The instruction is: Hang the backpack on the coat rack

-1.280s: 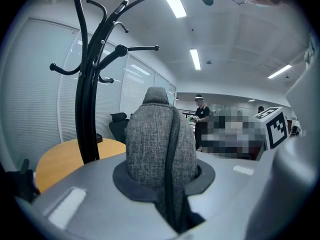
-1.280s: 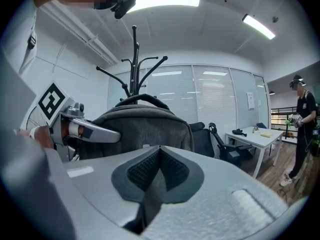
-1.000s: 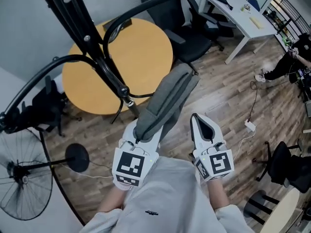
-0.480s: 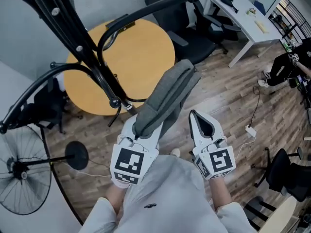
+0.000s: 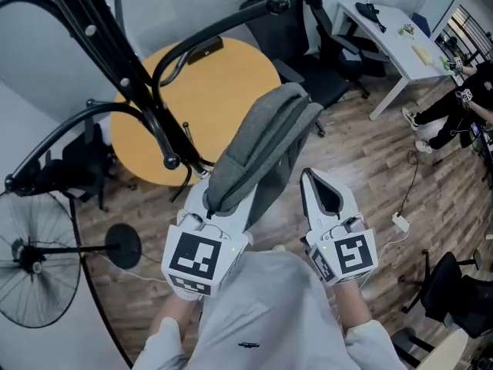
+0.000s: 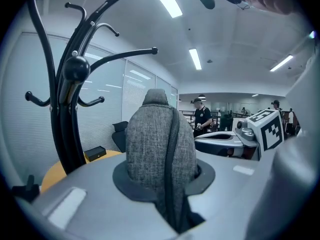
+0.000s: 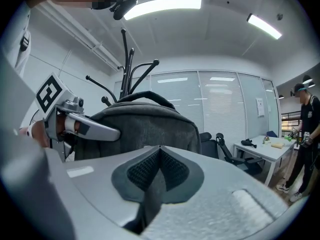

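Observation:
A grey fabric backpack (image 5: 266, 141) stands up from my left gripper (image 5: 222, 203), which is shut on its lower part. In the left gripper view the backpack (image 6: 160, 139) fills the gap between the jaws of the left gripper (image 6: 169, 194), a dark strap running down its front. The black coat rack (image 5: 146, 91) rises at upper left, one curved arm ending in a knob (image 5: 277, 5) above the backpack. My right gripper (image 5: 313, 179) is beside the backpack on the right, shut, nothing between its pads (image 7: 159, 154). The right gripper view shows the backpack (image 7: 140, 124) ahead and the rack (image 7: 131, 69) behind it.
A round yellow table (image 5: 223, 83) stands behind the rack's pole. A floor fan (image 5: 35, 268) is at lower left. Black office chairs (image 5: 308, 45) and a white desk (image 5: 393, 29) lie at upper right, with a person (image 5: 462, 99) at the right edge.
Both grippers have risen with the backpack, which now stands higher and nearer the rack's curved arms. The grips look the same.

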A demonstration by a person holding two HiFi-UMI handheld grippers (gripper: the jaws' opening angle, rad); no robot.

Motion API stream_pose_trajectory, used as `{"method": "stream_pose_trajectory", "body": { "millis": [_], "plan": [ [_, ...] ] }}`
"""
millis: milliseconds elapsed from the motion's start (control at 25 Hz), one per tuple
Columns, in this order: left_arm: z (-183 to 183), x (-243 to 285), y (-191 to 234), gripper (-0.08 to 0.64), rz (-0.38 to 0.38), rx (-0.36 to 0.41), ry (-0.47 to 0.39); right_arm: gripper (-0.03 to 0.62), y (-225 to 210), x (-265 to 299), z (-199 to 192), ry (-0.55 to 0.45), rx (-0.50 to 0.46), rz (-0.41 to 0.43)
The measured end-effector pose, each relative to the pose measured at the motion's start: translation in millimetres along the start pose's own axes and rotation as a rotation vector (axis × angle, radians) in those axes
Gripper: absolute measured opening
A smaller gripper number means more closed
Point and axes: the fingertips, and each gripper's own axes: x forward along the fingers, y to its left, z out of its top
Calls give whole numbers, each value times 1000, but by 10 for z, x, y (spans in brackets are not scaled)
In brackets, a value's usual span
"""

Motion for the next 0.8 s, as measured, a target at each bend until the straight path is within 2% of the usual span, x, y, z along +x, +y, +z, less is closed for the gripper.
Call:
{"method": "stream_pose_trajectory", "body": {
  "millis": [400, 800],
  "plan": [
    [442, -42, -36, 101, 38, 18, -56, 2, 98, 51, 282, -43, -44, 69],
    [893, -87, -93, 103, 48, 35, -123, 2, 55, 32, 577, -91, -72, 75]
  ]
}}
